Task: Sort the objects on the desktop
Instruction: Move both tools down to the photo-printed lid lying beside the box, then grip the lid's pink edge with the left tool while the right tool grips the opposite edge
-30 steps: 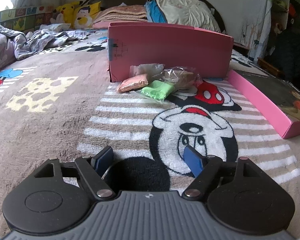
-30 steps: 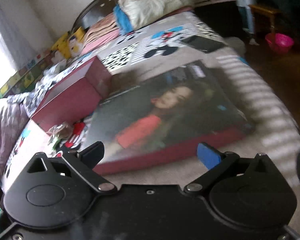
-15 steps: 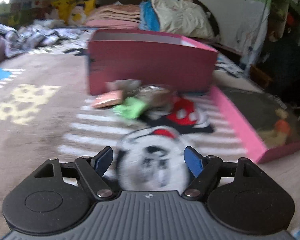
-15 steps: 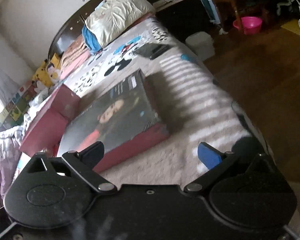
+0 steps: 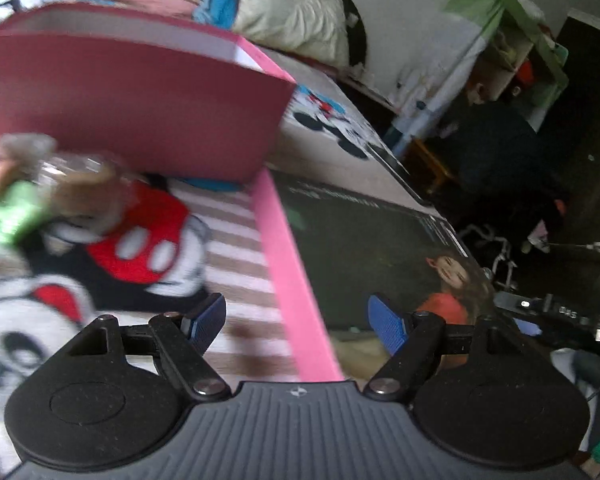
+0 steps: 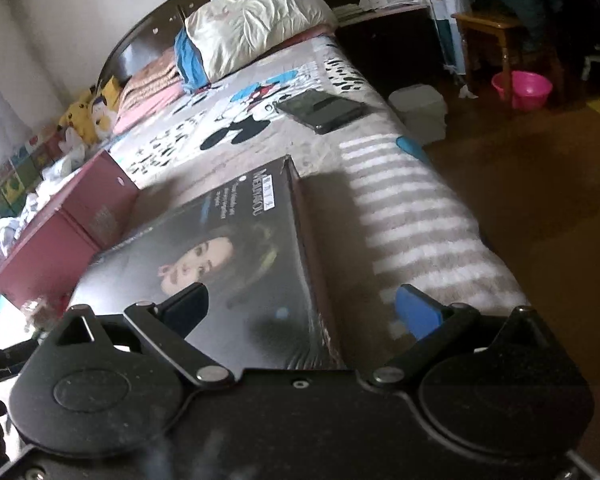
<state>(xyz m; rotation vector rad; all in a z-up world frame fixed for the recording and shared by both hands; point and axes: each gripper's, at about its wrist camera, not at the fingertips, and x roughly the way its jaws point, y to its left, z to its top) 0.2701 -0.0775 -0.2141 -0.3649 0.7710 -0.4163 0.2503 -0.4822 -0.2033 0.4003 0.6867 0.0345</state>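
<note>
Both spread: left gripper (image 5: 296, 320), right gripper (image 6: 304, 312) over glossy pink-edged box lid (image 6: 236, 256).

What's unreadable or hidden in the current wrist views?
- Inside of the open pink box: left wrist view, hidden by its front wall.
- Packets: left wrist view, motion-blurred and cut by the left edge; their count is unclear.
- Box lid: right wrist view, near edge covered by the right gripper.
- Small print on the lid: blurred in both views.
</note>
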